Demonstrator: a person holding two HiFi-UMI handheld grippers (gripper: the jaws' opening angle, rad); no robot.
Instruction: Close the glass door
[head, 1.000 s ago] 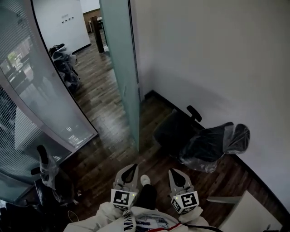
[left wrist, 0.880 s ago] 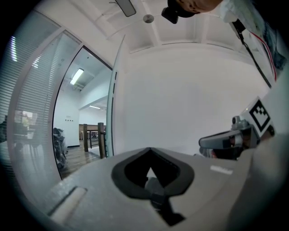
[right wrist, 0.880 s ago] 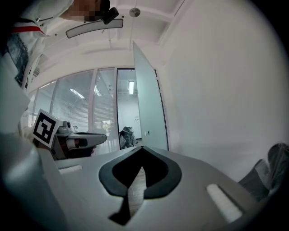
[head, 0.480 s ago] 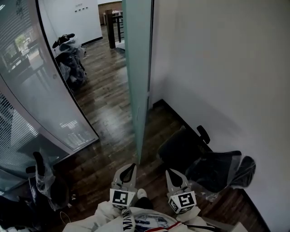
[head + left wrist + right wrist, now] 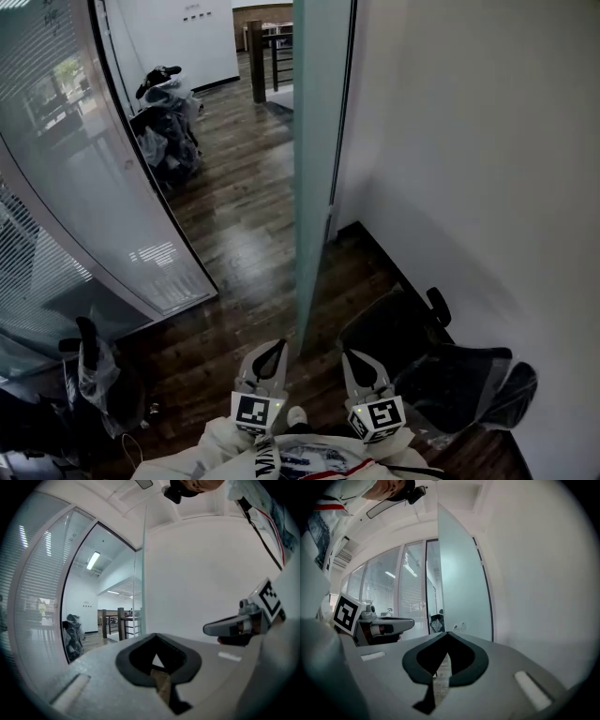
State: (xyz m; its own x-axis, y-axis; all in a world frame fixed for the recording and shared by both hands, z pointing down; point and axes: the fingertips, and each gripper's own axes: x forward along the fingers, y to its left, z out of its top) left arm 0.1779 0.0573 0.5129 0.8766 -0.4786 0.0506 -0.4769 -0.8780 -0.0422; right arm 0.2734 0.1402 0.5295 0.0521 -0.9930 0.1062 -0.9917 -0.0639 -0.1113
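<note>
The left tongs (image 5: 274,349) and the right tongs (image 5: 355,358) are side by side, low in the head view, each pointing forward and roughly level. In the left gripper view the left tongs (image 5: 156,641) have their tips meeting, with nothing between them. The right gripper view shows the same of the right tongs (image 5: 447,641), closed and empty. Each gripper view also catches the other tool off to one side. Just ahead of both tips stands the glass door (image 5: 314,159), a frosted pale-green panel that is swung open, with its free edge toward the person and its far edge close by the white wall (image 5: 469,169). Neither tool touches it. The left gripper view sees the door (image 5: 139,588) almost edge-on as a thin strip, while the right gripper view shows its broad face (image 5: 461,588). Only the head view shows the dark wood floor (image 5: 234,225), a plastic-wrapped chair (image 5: 450,370) to the right of the door beside the wall, and a curved glass partition (image 5: 84,206) on the left. More wrapped items (image 5: 169,122) lie further along the corridor.
</note>
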